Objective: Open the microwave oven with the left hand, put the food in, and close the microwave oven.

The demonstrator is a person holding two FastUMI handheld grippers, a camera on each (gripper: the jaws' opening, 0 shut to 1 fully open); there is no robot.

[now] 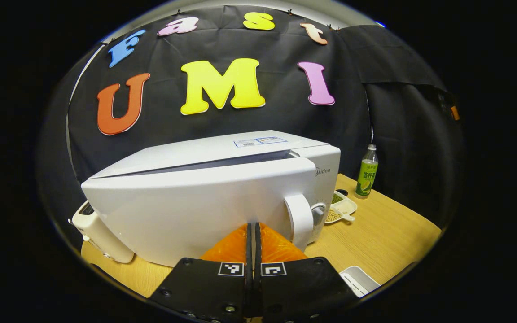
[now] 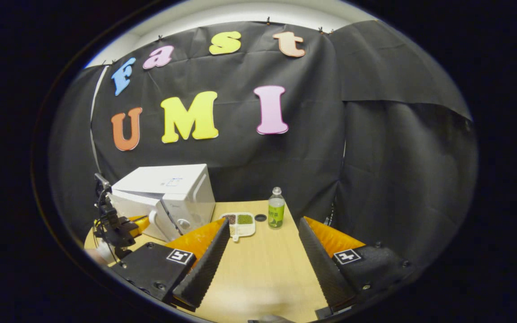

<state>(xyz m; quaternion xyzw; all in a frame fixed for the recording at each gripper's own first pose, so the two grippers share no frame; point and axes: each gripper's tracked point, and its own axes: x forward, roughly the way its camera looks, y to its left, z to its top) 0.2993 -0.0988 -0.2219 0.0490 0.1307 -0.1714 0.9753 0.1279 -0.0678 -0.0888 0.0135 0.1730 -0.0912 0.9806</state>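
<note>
The white microwave [image 1: 222,152] stands on the wooden table with its door [image 1: 186,211] slightly ajar, a dark gap showing along the top. The door's handle [image 1: 299,220] is at its right edge. My left gripper [image 1: 254,226] is shut with nothing between its fingers, its tips right at the door's face just left of the handle. The food, a white compartment tray [image 2: 240,223] of beans, lies to the right of the microwave [image 2: 168,197]. My right gripper [image 2: 264,224] hovers open above the table, well short of the tray. The left gripper [image 2: 128,225] shows by the door.
A green-labelled bottle [image 2: 276,214] stands behind the tray, with a black cap [image 2: 260,217] beside it. A small white appliance [image 1: 101,237] sits left of the microwave. Another white object [image 1: 359,280] lies near the table's [image 2: 263,269] front edge. Black cloth walls close the booth.
</note>
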